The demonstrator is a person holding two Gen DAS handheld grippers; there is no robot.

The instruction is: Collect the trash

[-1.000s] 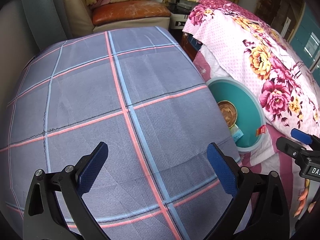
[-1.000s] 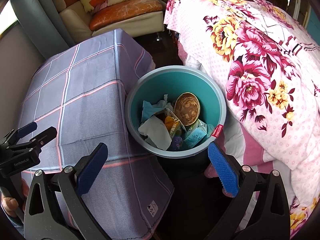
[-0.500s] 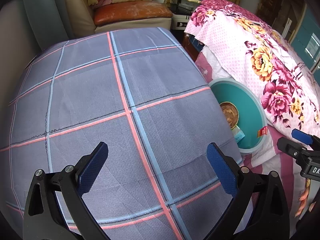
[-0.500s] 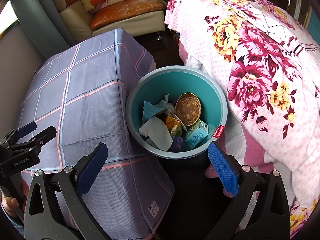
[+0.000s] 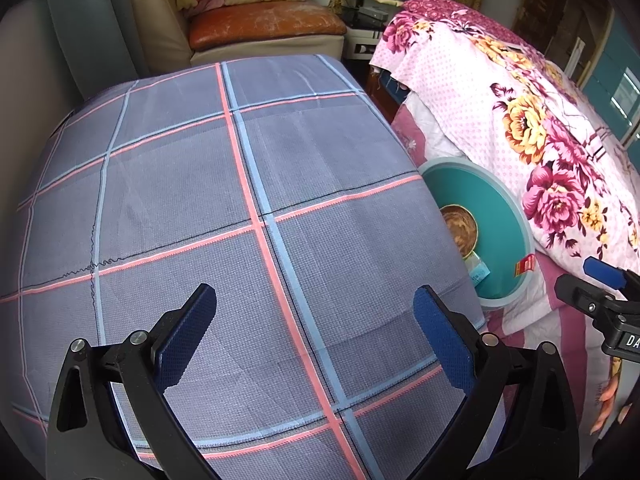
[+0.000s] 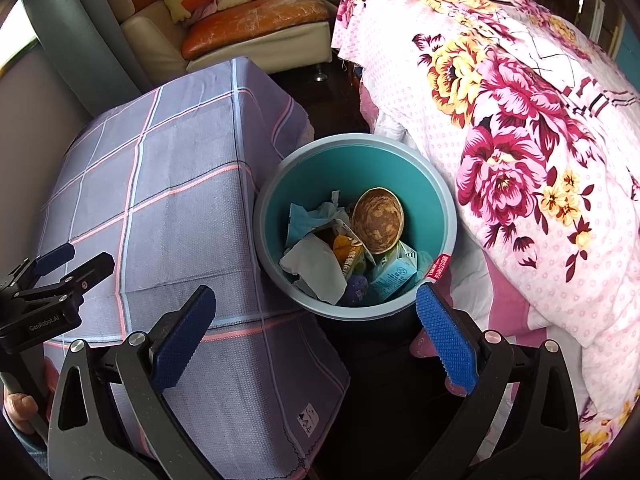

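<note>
Trash [image 6: 352, 248] — crumpled paper, cartons and a brown bowl — is being kept in the teal bin [image 6: 442, 204], wedged between the checked tablecloth [image 6: 168, 200] and floral quilt [image 6: 520, 128]. The right gripper [image 6: 316, 312], spread and empty, is being held just before it; the left gripper [image 5: 314, 328], likewise spread, is being held over the cloth.

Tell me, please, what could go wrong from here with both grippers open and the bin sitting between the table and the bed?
1. The teal bin stands tight between the checked tablecloth and the floral bedspread; a reach by the right gripper might snag either fabric.
2. The brown bowl leans on loose paper; further drops could bounce out.
3. The left gripper hovers over bare cloth, so closing might only pinch it.
</note>
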